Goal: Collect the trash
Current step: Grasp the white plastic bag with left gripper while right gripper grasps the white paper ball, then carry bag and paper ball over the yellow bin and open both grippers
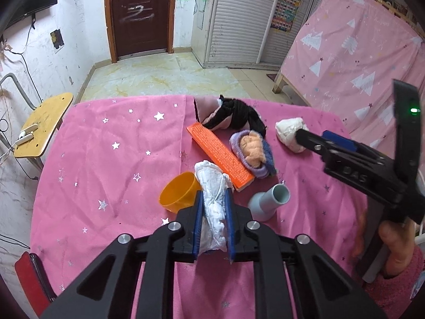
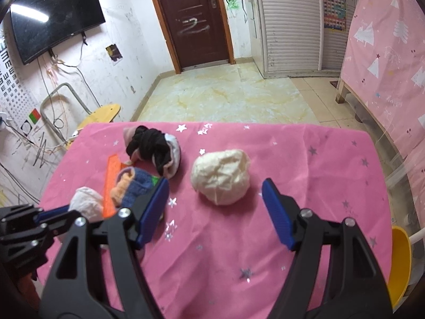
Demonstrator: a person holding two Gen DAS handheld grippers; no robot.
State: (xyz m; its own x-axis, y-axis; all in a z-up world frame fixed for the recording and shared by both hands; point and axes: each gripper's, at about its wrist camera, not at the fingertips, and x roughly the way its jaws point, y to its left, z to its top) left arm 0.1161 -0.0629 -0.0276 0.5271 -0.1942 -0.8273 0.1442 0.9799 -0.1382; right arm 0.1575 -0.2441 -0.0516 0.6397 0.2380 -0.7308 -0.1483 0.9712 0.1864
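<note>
The left tongs are clenched on a crumpled white tissue wad, the blue pads pressing its two flanks low on the pink-covered bench. The grip sits across the narrow width of the wad, probably because that is the only span soft paper offers without slipping; the wad rests between an orange cup on one side and a grey tube fitting on the other, so a narrow approach avoids both.

The right tongs stand released, jaws wide, aimed at a second, rounder paper ball that lies apart from the other items (no contact yet: bench cloth shows between pads and ball). The wide spread suits the ball's bulk.

Non-trash items stay grouped: an orange comb-like block, a knitted doll lying on it, and a dark cloth bundle behind. A yellow bin, judged to be the drop point, shows at the bench's right edge.
</note>
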